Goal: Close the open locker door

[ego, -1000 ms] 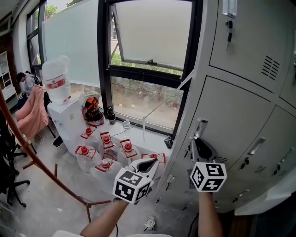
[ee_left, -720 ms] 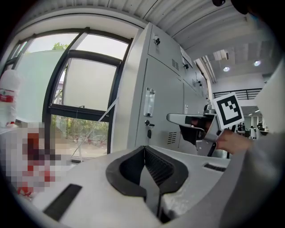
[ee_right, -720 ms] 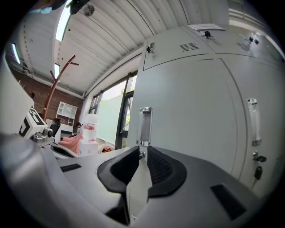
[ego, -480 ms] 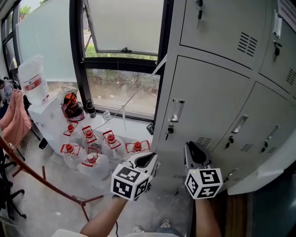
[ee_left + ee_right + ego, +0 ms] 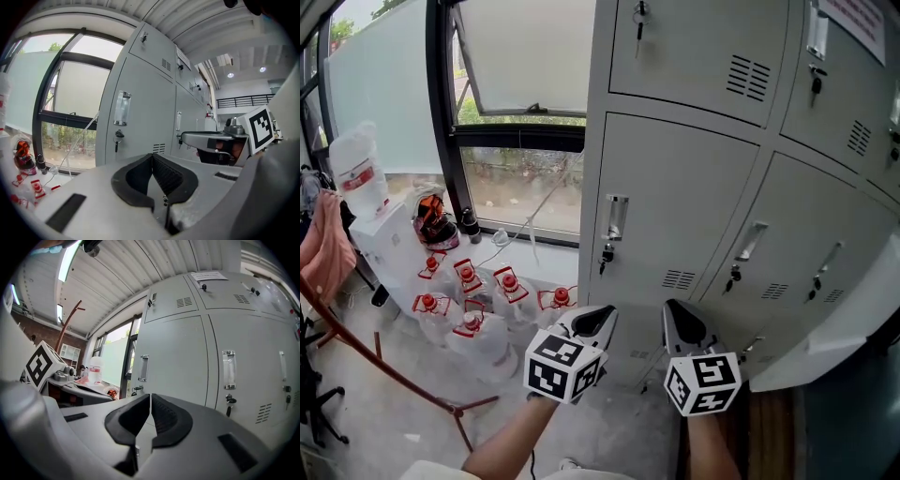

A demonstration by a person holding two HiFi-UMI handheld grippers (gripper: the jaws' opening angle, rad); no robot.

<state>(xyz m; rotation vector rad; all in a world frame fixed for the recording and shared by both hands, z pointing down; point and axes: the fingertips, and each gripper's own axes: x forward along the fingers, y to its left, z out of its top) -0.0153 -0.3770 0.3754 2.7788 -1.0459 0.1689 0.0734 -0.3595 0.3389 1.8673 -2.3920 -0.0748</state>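
Both tongs have come away from the lockers (image 5: pixel 806 216). One second ago the right tongs (image 5: pixel 678 323) was up by the handle (image 5: pixel 616 217) of the door (image 5: pixel 675 216). Now it sits lower, and that handle is up and a bit to its left, well apart from it. Its jaws have just been closing, and now they are pressed together with nothing in them. The left tongs (image 5: pixel 594 325) is squeezed tight too and holds nothing.

The door is in front of both tongs and above them. It lies flat, in line with the doors next to it, so I think it is closed and the job is about done. A pale slab (image 5: pixel 825 342) sticks out to the right of the right tongs. I cannot tell if that is another open door.

The left arm (image 5: pixel 511 441) and the right arm (image 5: pixel 712 450) reach forward from below, side by side. Each tongs points about level at the lockers.
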